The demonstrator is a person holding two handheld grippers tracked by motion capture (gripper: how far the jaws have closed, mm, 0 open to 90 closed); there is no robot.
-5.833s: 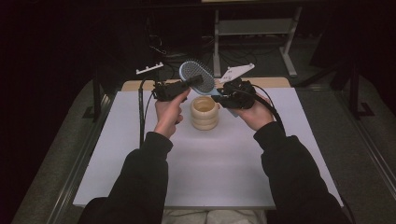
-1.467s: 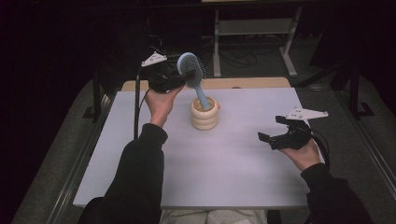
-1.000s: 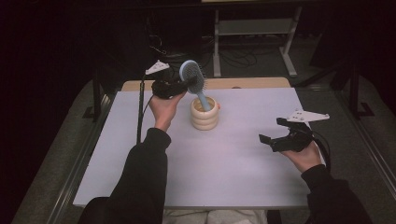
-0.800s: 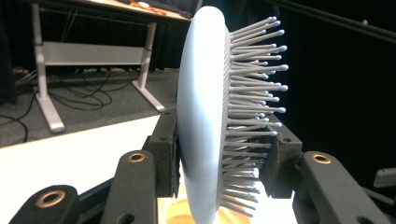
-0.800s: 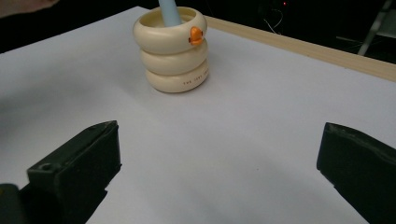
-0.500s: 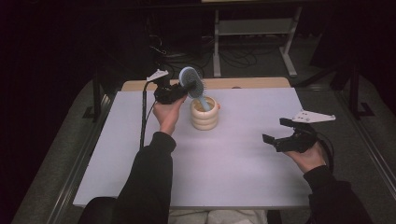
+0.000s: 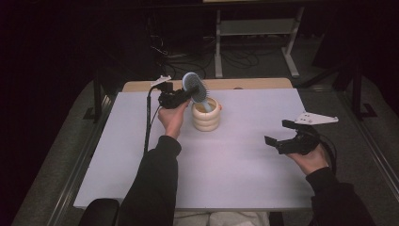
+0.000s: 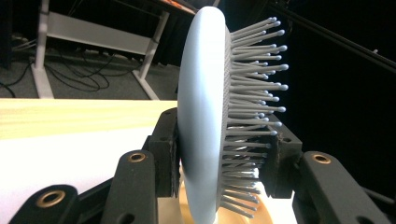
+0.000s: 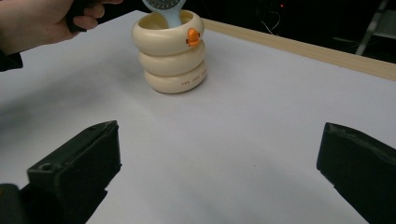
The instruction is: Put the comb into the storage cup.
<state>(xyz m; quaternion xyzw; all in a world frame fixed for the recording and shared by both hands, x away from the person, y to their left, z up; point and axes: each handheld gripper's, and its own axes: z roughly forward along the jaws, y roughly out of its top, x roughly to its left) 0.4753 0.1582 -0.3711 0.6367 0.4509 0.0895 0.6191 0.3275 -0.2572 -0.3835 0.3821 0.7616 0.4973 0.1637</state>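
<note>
— While the left hand-held gripper (image 7: 181, 96) pinches the brush (image 8: 205, 116) by its head, how should it finish?
— Ease the handle straight down into the cup (image 7: 206, 115), then let go gently.
— What's inside?
— Just the handle; the cup stands mid-tabletop (image 7: 235, 179).
— And the right hand-held gripper (image 7: 282, 134)?
— Spread, empty, well apart.

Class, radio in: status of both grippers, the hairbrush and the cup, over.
Left gripper shut on hairbrush head, handle down in cream cup. Right gripper open, empty, off to the side. White table between them bare.
</note>
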